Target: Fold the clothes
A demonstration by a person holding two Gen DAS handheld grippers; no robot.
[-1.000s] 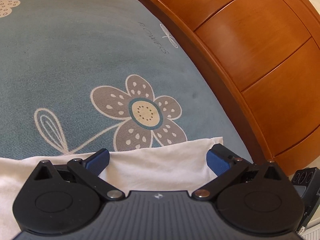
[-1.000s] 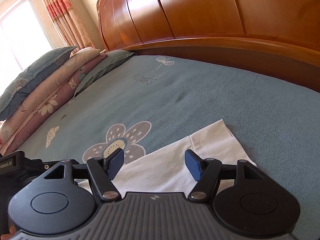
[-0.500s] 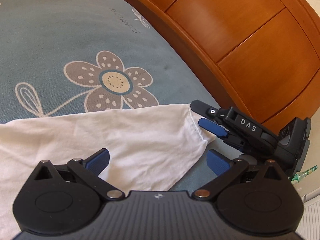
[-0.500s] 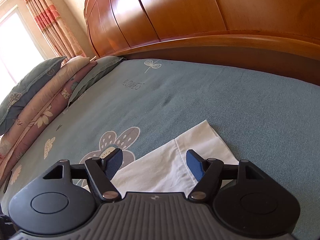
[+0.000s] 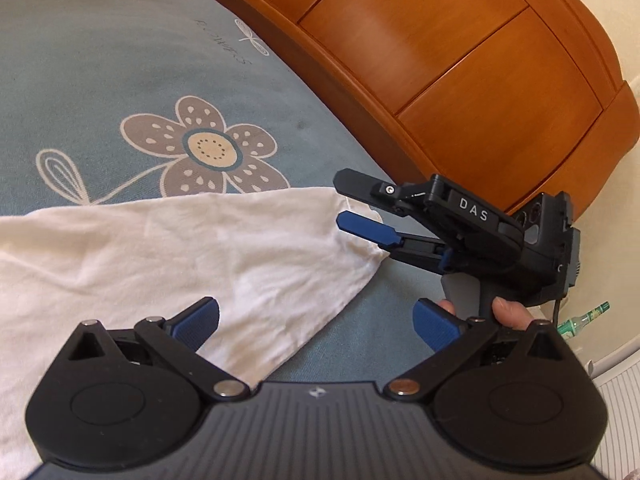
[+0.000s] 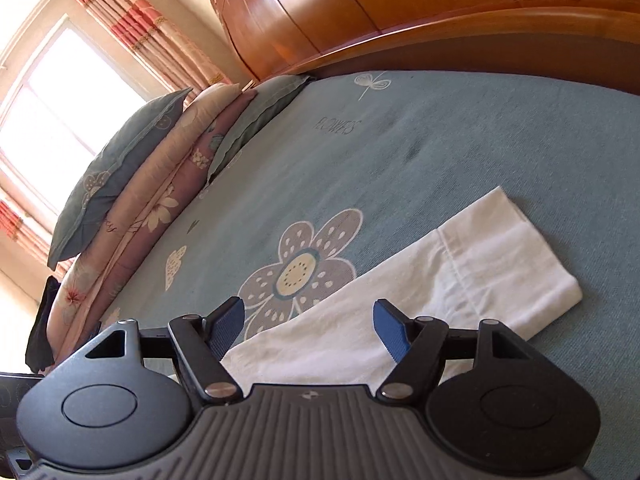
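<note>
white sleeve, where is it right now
The white sleeve lies flat on the blue bedspread, right of the big flower print in the right wrist view, toward the wooden bed frame.

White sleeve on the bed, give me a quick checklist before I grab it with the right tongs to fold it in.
1. Right tongs open: ok, the jaws stand apart.
2. Right tongs at the white sleeve: ok, the left wrist view shows them at its cuff end.
3. Cloth between the jaws: cannot tell, the lower finger overlaps the cuff, contact unclear.
4. Left tongs open and empty: ok, they hover over the white garment.
5. Sleeve flat on the bedspread: ok, only light wrinkles.
6. Landing area free: ok, nothing lies on the garment.
</note>
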